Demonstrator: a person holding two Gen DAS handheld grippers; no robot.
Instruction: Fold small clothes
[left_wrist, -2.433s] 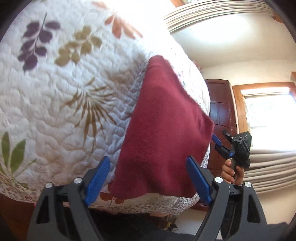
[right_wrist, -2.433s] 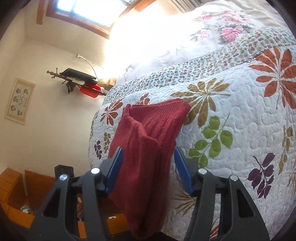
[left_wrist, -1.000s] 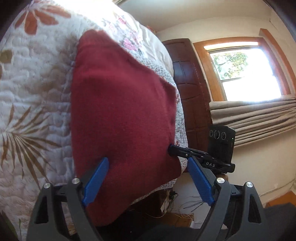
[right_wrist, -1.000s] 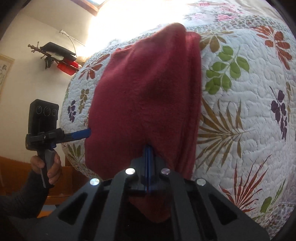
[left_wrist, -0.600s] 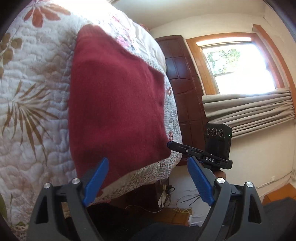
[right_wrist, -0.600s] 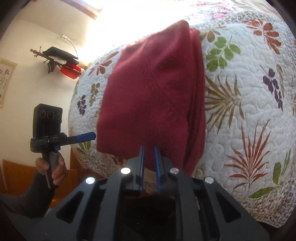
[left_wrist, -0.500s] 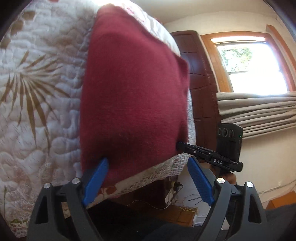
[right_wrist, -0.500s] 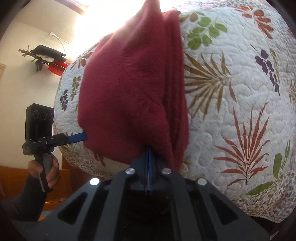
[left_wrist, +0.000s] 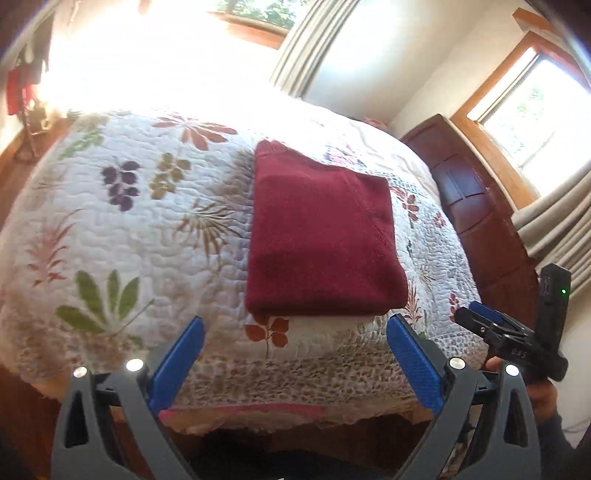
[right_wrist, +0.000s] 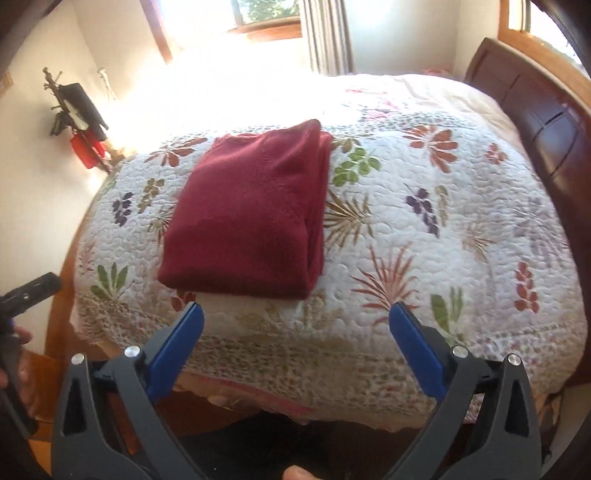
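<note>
A dark red knitted garment (left_wrist: 321, 240) lies folded into a flat rectangle on the floral quilted bed (left_wrist: 122, 229); in the right wrist view the same red garment (right_wrist: 251, 218) sits left of centre. My left gripper (left_wrist: 293, 328) hangs open just short of the garment's near edge, apart from it. My right gripper (right_wrist: 295, 314) is open too, back from the bed's near edge, nothing between its blue pads (right_wrist: 415, 350). In the left wrist view the right gripper (left_wrist: 491, 325) shows at the right, held by a hand (left_wrist: 543, 391).
A dark wooden headboard (right_wrist: 546, 122) stands at the bed's right end. Windows with curtains (left_wrist: 554, 229) are behind and to the right. A wall rack with red and black items (right_wrist: 79, 122) hangs at the left. The quilt's edge (right_wrist: 295, 373) drops off right before me.
The right gripper was shut on the garment's near edge; now it is open and pulled back. Both grippers have backed away, and the garment lies flat and free on the quilt.
</note>
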